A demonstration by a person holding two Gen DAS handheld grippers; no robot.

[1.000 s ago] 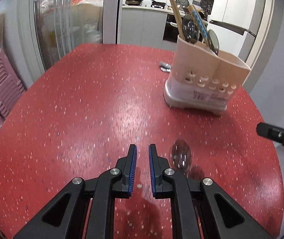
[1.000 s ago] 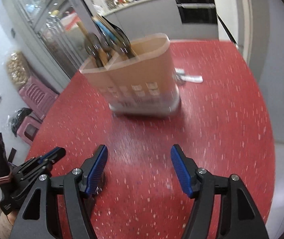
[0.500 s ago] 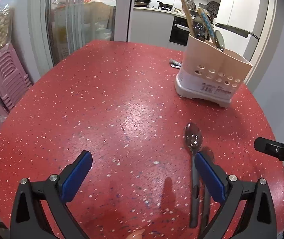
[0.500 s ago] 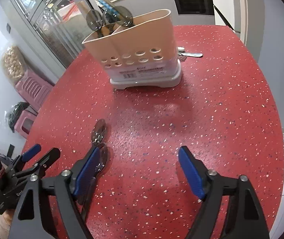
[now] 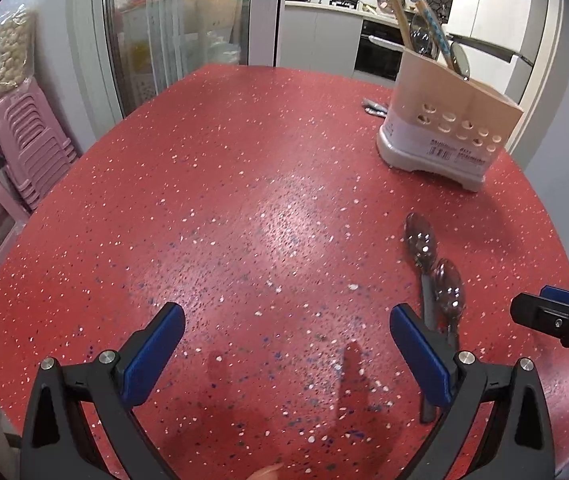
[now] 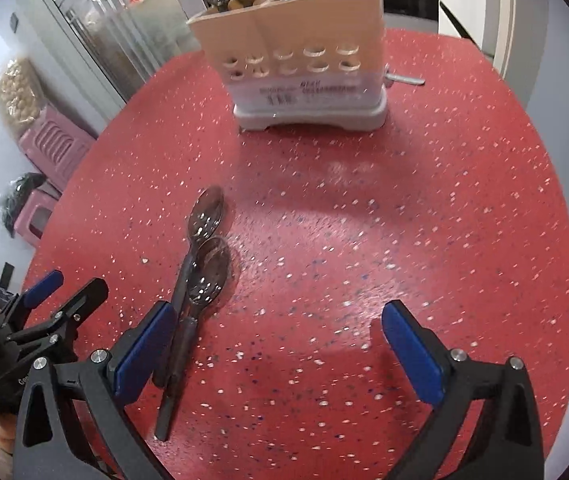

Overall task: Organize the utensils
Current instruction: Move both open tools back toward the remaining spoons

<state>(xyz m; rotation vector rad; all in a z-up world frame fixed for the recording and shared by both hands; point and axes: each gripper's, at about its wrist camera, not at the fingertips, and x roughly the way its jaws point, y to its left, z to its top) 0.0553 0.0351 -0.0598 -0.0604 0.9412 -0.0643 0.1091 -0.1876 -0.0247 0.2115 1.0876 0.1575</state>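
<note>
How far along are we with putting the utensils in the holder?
Done: several utensils stand in the beige perforated utensil holder. In hand: nothing; left gripper and right gripper are open, the right's jaws just widened. Left: two clear plastic spoons on the red speckled table.

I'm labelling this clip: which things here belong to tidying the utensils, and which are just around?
Part of the job:
- two spoons lying on the red table
- utensil holder
- small metal piece behind the holder

Just around:
- pink stools
- glass cabinet
- oven
</note>
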